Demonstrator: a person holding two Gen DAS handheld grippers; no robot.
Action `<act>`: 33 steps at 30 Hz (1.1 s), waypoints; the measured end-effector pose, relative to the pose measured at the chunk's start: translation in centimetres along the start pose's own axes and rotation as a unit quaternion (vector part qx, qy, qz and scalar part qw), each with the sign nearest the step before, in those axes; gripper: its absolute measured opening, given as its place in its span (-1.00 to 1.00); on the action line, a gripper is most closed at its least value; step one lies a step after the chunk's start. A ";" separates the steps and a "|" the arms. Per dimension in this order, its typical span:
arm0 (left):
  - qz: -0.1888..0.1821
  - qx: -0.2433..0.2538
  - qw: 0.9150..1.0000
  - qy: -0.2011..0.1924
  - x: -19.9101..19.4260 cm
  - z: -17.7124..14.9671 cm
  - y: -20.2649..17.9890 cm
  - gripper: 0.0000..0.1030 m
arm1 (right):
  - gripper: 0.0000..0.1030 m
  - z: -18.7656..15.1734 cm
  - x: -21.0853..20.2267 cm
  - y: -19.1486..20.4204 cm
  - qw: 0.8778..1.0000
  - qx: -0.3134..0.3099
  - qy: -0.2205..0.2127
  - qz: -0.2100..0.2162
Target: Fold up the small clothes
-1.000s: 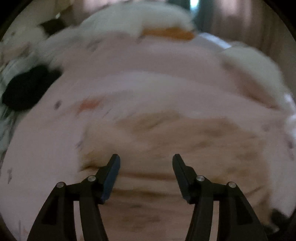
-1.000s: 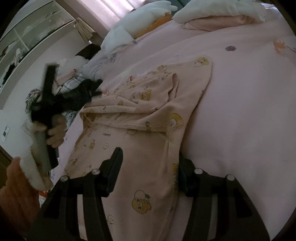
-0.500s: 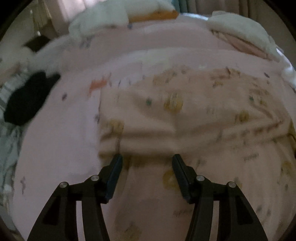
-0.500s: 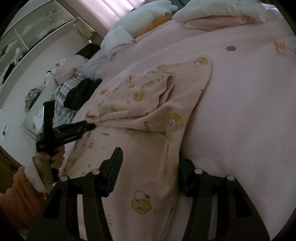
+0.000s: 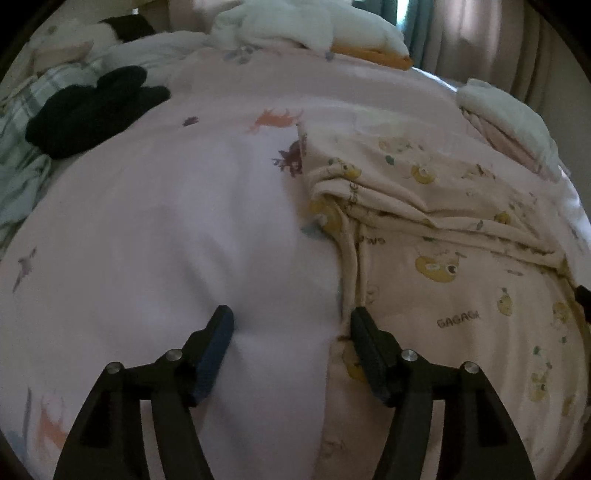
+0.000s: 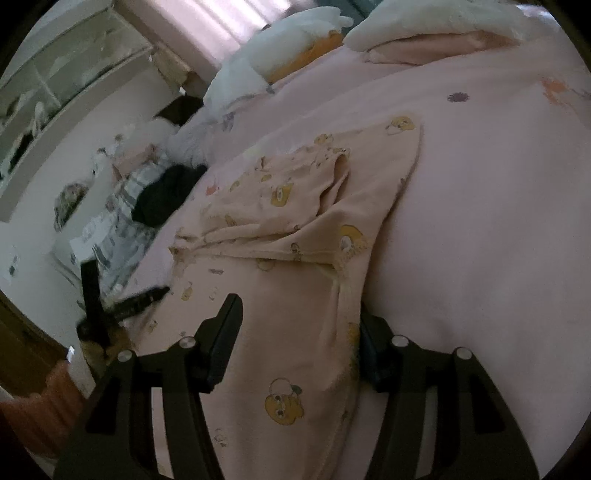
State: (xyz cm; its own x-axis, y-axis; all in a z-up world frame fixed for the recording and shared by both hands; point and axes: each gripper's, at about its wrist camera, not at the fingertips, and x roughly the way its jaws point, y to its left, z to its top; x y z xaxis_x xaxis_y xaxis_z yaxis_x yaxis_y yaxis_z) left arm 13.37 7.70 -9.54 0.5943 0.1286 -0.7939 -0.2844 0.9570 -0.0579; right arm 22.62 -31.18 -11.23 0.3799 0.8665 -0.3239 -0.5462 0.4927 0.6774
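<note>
one garment (image 5: 443, 266), cream with yellow bear prints, lies on the pink bedspread (image 5: 166, 229); its upper part is folded over in a bunched layer, its lower part spread flat. two grippers in view. left gripper (image 5: 291, 325): jaws apart and just opened wider, tips pressed down at the garment's left edge, one finger on bare bedspread, the other on the garment hem; nothing is clamped between them. right gripper (image 6: 299, 317): jaws apart, straddling the garment's lower part; the left finger rests on top of the cloth, the right finger is half hidden behind the cloth's edge, so whether the pads press on the fabric cannot be told. in the right wrist view the left gripper (image 6: 147, 295) shows at the garment's far edge. one black cloth (image 5: 92, 110) lies near the bedspread's left edge, beside one plaid cloth (image 5: 22, 122). two white pillows (image 5: 306, 26) lie at the head, well apart from the garment.
</note>
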 end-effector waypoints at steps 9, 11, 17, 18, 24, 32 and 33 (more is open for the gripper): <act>-0.016 0.003 0.999 0.032 -1.2 -0.9 0.4 0.32 | 0.11 -4.1 -1.8 3.2 0.992 0.034 -0.042 -0.111; -0.029 0.021 0.999 0.041 -2.3 -2.1 0.4 0.35 | 0.11 -5.7 -2.5 4.3 0.990 0.038 -0.042 -0.130; -0.118 0.040 0.990 0.065 -4.9 -5.3 2.4 0.42 | -0.18 -12.0 -7.3 4.3 0.989 0.105 -0.062 -0.077; -0.128 0.045 0.988 0.069 -5.3 -5.8 2.7 0.42 | -0.33 -13.4 -8.2 4.3 0.987 0.120 -0.070 -0.076; -0.226 0.006 0.969 0.102 -6.8 -7.4 5.4 0.42 | -0.56 -17.5 -9.9 4.9 0.977 0.174 -0.098 -0.070; -0.315 -0.108 0.934 0.132 -6.9 -8.5 8.2 0.42 | -0.56 -18.4 -10.5 5.8 0.971 0.211 -0.096 -0.064; -0.312 -0.106 0.935 0.132 -7.1 -8.7 8.0 0.42 | -0.56 -18.7 -10.6 5.8 0.971 0.212 -0.097 -0.060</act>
State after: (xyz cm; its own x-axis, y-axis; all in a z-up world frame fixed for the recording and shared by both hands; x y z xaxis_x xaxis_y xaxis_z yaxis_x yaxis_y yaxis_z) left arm 0.31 12.19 -9.59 0.4960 -0.5327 -0.6858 -0.1038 0.7477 -0.6559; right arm 1.46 -36.01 -16.15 0.5771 0.7534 -0.3153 -0.1477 0.4760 0.8670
